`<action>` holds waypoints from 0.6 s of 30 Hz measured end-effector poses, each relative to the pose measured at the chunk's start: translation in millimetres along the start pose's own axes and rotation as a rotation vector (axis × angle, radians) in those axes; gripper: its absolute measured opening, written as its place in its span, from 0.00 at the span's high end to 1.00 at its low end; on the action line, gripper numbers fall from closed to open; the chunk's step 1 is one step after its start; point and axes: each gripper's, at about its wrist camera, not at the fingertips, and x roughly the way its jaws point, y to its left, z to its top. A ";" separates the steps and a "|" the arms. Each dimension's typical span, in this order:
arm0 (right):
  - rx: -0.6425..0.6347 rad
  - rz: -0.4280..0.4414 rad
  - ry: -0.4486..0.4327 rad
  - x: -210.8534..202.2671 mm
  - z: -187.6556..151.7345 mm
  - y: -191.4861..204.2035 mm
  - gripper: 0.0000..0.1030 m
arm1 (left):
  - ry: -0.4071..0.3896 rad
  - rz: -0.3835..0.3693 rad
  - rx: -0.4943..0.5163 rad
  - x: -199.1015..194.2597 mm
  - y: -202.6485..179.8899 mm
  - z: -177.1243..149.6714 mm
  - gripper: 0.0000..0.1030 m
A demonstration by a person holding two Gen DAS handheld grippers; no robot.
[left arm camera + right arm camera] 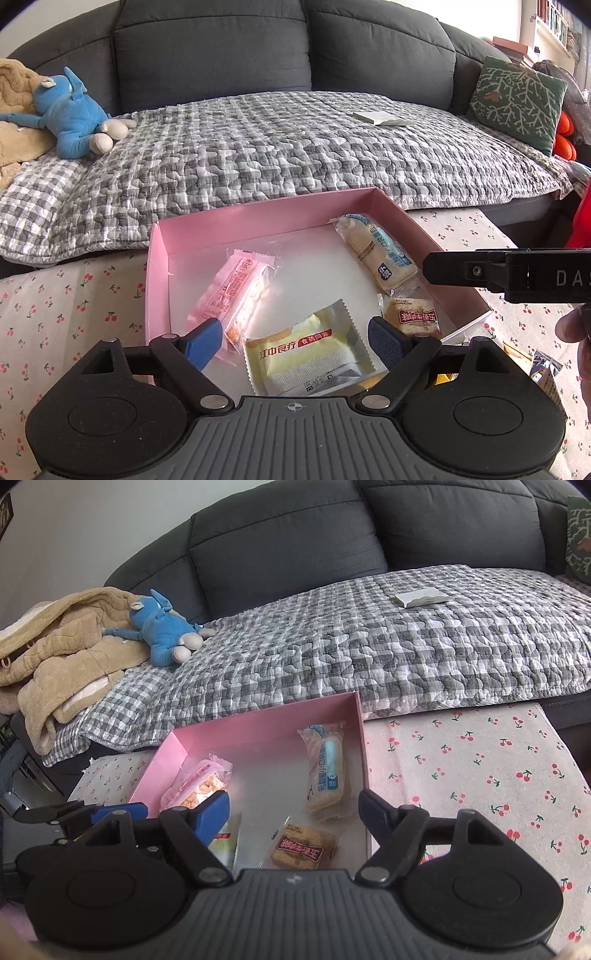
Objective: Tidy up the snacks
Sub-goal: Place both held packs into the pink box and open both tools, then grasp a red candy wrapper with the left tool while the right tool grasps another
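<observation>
A pink box sits on the cherry-print table and holds several snack packets: a pink one, a white-blue bread roll, a brown biscuit and a yellow-green packet. My left gripper is open and empty, its fingers either side of the yellow-green packet. My right gripper is open and empty above the box's near right part; it shows from the side in the left wrist view.
A grey sofa with a checked quilt stands right behind the table. A blue plush toy, a beige blanket and a green cushion lie on it. More packets lie right of the box.
</observation>
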 end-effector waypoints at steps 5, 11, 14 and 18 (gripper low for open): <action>0.000 -0.005 0.009 -5.4 -2.8 1.6 0.20 | -0.001 -0.002 -0.011 -10.8 4.9 -2.8 0.10; -0.031 -0.013 0.013 -18.4 -9.0 11.4 0.14 | -0.010 -0.010 -0.017 -29.9 9.9 -8.8 0.08; -0.041 -0.012 0.017 -25.7 -12.8 16.1 0.10 | -0.013 -0.011 -0.014 -40.7 13.2 -13.5 0.07; -0.076 -0.024 0.015 -35.9 -17.8 23.5 0.04 | -0.019 -0.008 -0.003 -56.3 18.0 -22.9 0.05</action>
